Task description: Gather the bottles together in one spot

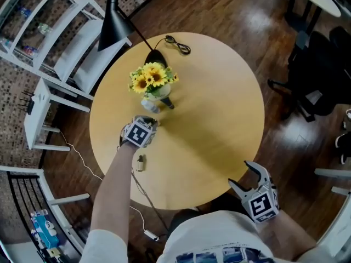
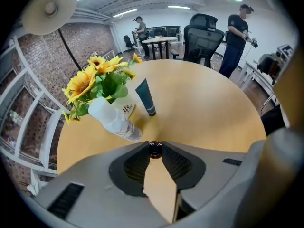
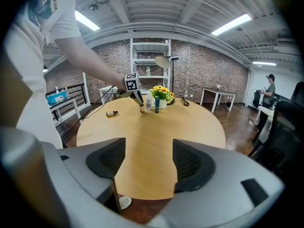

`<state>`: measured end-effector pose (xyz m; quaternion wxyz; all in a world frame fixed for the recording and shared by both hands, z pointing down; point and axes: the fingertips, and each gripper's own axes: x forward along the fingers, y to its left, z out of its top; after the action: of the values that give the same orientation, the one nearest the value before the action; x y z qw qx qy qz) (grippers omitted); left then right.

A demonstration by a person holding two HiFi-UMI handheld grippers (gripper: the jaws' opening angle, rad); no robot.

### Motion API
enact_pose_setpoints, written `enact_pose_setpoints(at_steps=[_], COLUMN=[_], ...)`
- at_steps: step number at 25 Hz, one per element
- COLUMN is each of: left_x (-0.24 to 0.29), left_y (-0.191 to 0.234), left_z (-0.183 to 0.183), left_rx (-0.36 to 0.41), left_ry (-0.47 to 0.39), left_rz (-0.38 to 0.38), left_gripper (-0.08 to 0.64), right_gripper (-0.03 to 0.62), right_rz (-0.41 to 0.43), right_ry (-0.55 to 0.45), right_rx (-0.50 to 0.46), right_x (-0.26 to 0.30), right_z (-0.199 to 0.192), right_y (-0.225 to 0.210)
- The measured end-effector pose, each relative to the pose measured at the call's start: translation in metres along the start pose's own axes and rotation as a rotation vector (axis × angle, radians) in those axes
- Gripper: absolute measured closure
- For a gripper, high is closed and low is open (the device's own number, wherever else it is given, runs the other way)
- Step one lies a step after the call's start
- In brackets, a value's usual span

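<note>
left gripper view: left gripper (image 2: pixel 155 145) tight around small dark bottle (image 2: pixel 155 149)

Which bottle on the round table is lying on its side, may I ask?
The small brown bottle alone near the table's edge, apart from those by the sunflowers.

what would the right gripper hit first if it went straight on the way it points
Probably the bare tabletop just past its near edge; the right gripper is open and empty, and the bottles stand farther across.
</note>
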<state>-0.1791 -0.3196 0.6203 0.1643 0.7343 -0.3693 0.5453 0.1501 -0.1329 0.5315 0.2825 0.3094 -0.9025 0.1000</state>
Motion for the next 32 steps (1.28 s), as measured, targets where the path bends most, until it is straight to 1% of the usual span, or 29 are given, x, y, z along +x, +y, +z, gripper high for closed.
enact_pose_setpoints(at_steps=[4, 8, 10, 11, 13, 16, 17, 18, 19, 21, 24, 28, 32], left_x=[0.007, 0.008, 0.008, 0.008, 0.006, 0.003, 0.000, -0.003, -0.008, -0.025, -0.059, -0.107, -0.162], left_y=[-0.005, -0.006, -0.004, -0.002, -0.001, -0.001, 0.001, 0.002, 0.003, 0.004, -0.003, -0.035, -0.085], left_z=[0.000, 0.002, 0.001, 0.001, 0.003, 0.004, 0.004, 0.005, 0.007, 0.007, 0.000, -0.033, -0.065], left_rx=[0.047, 0.062, 0.066, 0.069, 0.073, 0.088, 0.092, 0.091, 0.085, 0.054, -0.033, -0.154, -0.271], left_ry=[0.016, 0.017, 0.021, 0.018, 0.007, -0.005, -0.013, -0.026, -0.044, -0.086, -0.172, -0.271, -0.411], left_rz=[-0.014, -0.012, 0.002, 0.011, 0.023, 0.041, 0.053, 0.066, 0.079, 0.110, 0.146, 0.128, 0.118], left_gripper=[0.477, 0.476, 0.472, 0.467, 0.409, 0.407, 0.400, 0.376, 0.373, 0.373, 0.373, 0.373, 0.379], right_gripper=[0.258, 0.258, 0.258, 0.258, 0.258, 0.258, 0.258, 0.258, 0.258, 0.258, 0.258, 0.258, 0.258], right_rz=[0.016, 0.019, 0.020, 0.021, 0.019, 0.020, 0.021, 0.022, 0.024, 0.029, 0.042, 0.063, 0.078], right_ry=[0.012, 0.010, 0.006, 0.005, 0.004, 0.008, 0.007, 0.005, 0.004, 0.003, -0.002, -0.033, -0.045], right_rx=[0.008, 0.025, 0.028, 0.030, 0.029, 0.018, 0.011, 0.007, 0.007, 0.007, -0.010, -0.059, -0.100], right_x=[0.003, 0.004, 0.005, 0.005, 0.005, 0.006, 0.006, 0.006, 0.006, 0.006, 0.008, 0.008, -0.004], right_z=[-0.004, -0.006, -0.006, -0.006, -0.008, -0.012, -0.012, -0.012, -0.011, -0.009, -0.002, 0.016, 0.029], right_y=[0.005, 0.004, 0.004, 0.004, 0.005, 0.009, 0.010, 0.012, 0.015, 0.022, 0.036, 0.071, 0.105])
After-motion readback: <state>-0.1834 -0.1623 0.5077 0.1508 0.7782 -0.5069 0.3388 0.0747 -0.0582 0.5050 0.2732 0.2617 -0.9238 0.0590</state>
